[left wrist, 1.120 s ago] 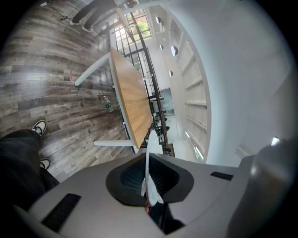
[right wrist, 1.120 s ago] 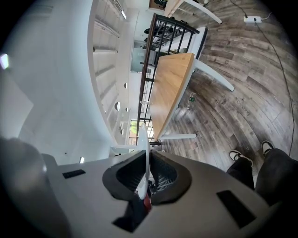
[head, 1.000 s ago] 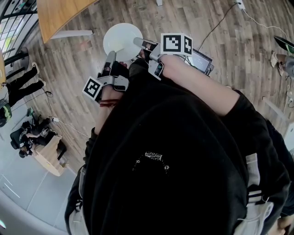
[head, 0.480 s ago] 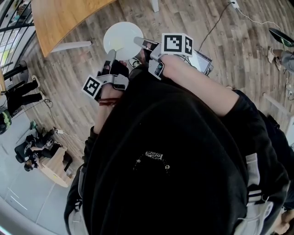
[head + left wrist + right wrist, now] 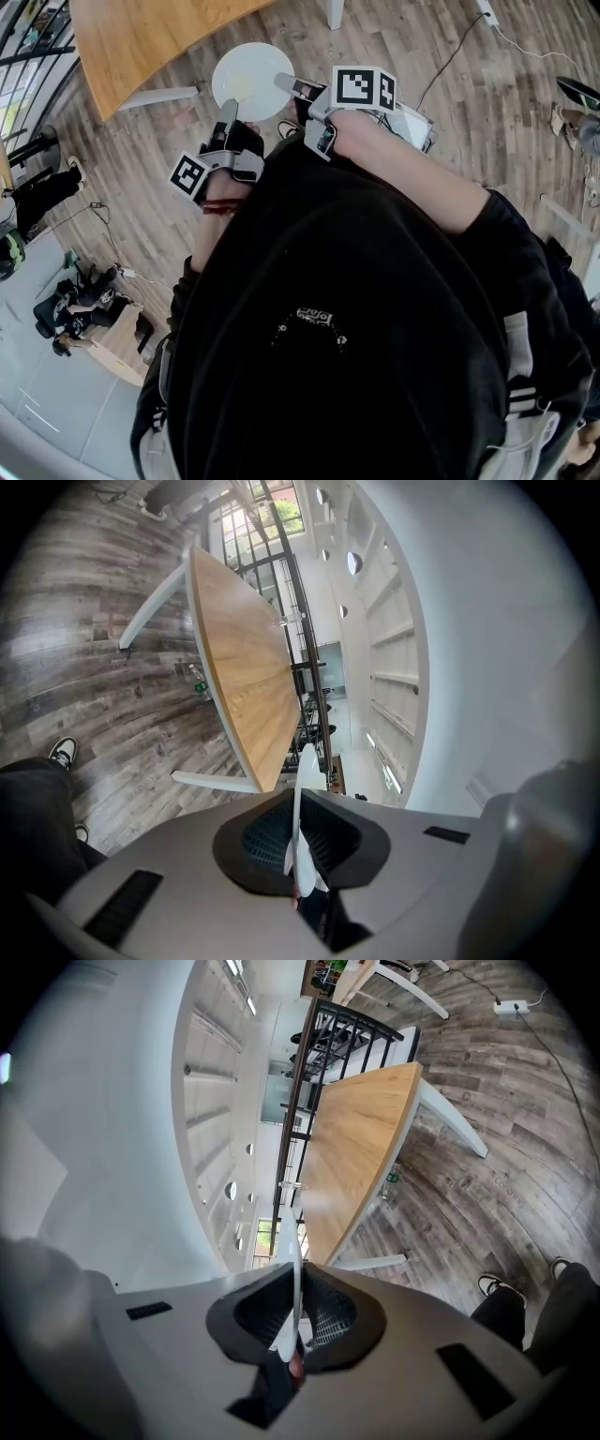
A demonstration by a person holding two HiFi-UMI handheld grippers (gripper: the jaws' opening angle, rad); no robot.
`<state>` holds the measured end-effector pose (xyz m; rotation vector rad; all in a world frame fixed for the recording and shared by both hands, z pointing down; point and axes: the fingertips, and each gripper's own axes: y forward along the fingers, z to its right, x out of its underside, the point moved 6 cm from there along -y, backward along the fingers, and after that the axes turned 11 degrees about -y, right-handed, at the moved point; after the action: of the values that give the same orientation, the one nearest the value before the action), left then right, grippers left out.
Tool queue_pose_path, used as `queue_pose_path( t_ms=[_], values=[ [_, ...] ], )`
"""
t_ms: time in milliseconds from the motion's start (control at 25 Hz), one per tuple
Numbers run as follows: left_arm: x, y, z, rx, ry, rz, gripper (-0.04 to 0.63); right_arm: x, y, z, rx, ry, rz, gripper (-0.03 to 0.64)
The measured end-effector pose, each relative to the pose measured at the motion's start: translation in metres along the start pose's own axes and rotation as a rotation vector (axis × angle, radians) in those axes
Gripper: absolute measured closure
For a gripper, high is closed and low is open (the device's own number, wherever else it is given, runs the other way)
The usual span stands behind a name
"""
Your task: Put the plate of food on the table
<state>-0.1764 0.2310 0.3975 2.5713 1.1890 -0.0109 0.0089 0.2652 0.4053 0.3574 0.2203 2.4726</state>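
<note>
Wooden table point(image 5: 150, 37) at the upper left of the head view shows more of its top than a second ago, and the plate point(image 5: 248, 80) has drawn closer to its curved edge. It is not there yet: it hangs over the floorboards point(image 5: 487, 112), just beside the wood. Left gripper point(image 5: 226, 111) is clamped on the plate's near-left rim, jaws almost together on the thin edge. Right gripper point(image 5: 285, 82) pinches the right rim the same way, marker cube point(image 5: 361, 89) uppermost. The plate is carried between the two, roughly level, clear of any surface. On it only a faint yellowish patch shows; the food cannot be made out. Judgement: approach under way, and the plate must cross the table edge before any lowering. The head view alone gives the plate's place beside the table. The left gripper view adds the white rim edge-on between the dark pads point(image 5: 267, 841), with the tabletop ahead and its white leg point(image 5: 150, 602). The right gripper view shows the same pinch, plus a black railing point(image 5: 352, 1026) beyond the table.
</note>
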Motion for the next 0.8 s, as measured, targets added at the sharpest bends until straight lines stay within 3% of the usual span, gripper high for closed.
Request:
queue_pose_path(
  t_ms=[560,800],
  values=[
    [-0.121,-0.008,0.001,0.036,-0.067,0.008,0.575,0.011,0.119,-0.030,0.044,-0.043,-0.026,0.584],
    [-0.155,-0.017,-0.004,0.059,-0.092,0.005,0.574,0.021,0.151,-0.041,0.080,-0.081,-0.042,0.584]
  ],
)
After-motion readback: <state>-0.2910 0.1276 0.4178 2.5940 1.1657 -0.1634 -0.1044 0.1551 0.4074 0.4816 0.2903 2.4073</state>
